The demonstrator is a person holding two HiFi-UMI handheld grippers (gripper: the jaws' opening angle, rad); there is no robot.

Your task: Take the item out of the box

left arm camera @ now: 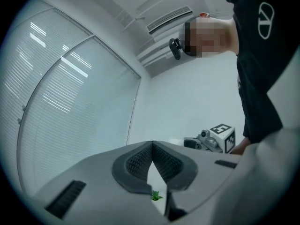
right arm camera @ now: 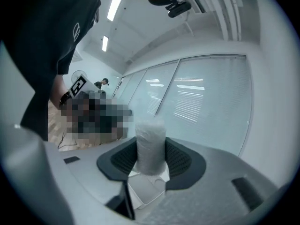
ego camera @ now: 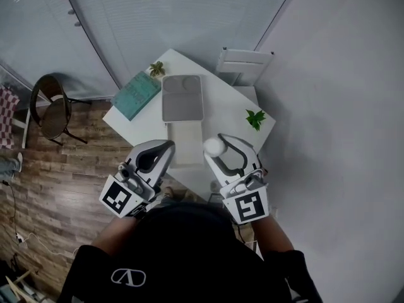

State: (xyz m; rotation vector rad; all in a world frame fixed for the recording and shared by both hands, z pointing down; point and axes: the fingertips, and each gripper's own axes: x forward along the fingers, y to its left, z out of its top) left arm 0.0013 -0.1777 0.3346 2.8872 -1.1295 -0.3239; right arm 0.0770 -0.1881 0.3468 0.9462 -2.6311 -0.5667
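Note:
My right gripper (ego camera: pixel 221 144) is shut on a white, bubble-wrapped roll (ego camera: pixel 213 146), held up above the table. In the right gripper view the roll (right arm camera: pixel 151 137) stands upright between the dark ribbed pads (right arm camera: pixel 123 161). The open white box (right arm camera: pixel 146 192) shows below it through the gap. In the head view the box (ego camera: pixel 185 145) lies on the white table (ego camera: pixel 221 100), with its grey lid (ego camera: pixel 182 98) folded back behind it. My left gripper (ego camera: pixel 166 146) hovers left of the box, shut, with its tips touching and nothing between them (left arm camera: pixel 152 146).
A teal book (ego camera: pixel 136 93) lies at the table's left corner. Small green plants (ego camera: pixel 156 68) (ego camera: pixel 255 118) stand at the back and right edges. A white chair (ego camera: pixel 243 65) stands behind the table, and a brown chair (ego camera: pixel 53 109) on the wooden floor to the left.

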